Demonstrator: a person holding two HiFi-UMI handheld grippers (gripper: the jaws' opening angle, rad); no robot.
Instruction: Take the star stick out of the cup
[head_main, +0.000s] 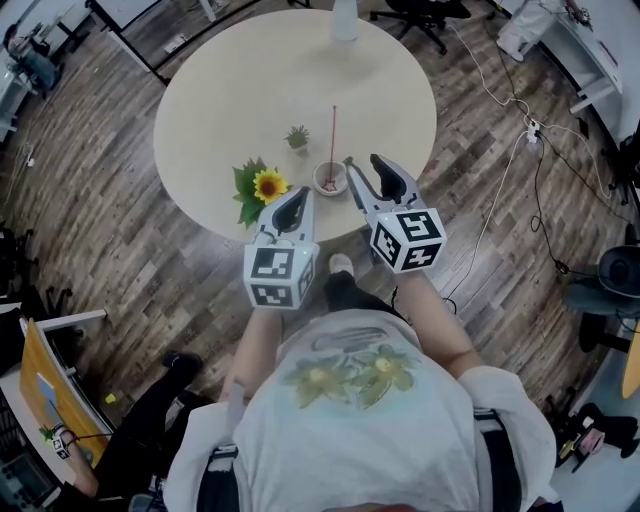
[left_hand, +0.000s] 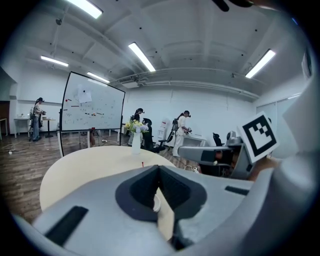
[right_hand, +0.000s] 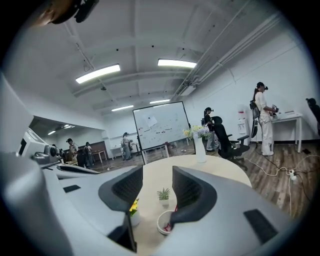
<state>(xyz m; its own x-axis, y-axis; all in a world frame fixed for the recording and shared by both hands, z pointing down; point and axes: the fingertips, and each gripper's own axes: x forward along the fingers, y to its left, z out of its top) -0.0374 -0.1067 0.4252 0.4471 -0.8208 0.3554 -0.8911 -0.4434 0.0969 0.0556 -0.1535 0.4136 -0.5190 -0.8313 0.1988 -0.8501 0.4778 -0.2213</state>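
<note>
The star stick (head_main: 334, 135) stands upright in the cup (head_main: 330, 179) just left of the wide-open, empty right claw (head_main: 362, 163), nearer than the closed, empty left claw (head_main: 298, 194).

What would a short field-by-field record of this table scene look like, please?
surface: round table
cup: on the table, near the person's edge
star stick: upright in the cup, not yet grasped
other items: sunflower, small potted plant, white vase at the far edge
left claw: shut, holding nothing
right claw: open, empty, just beside the cup
</note>
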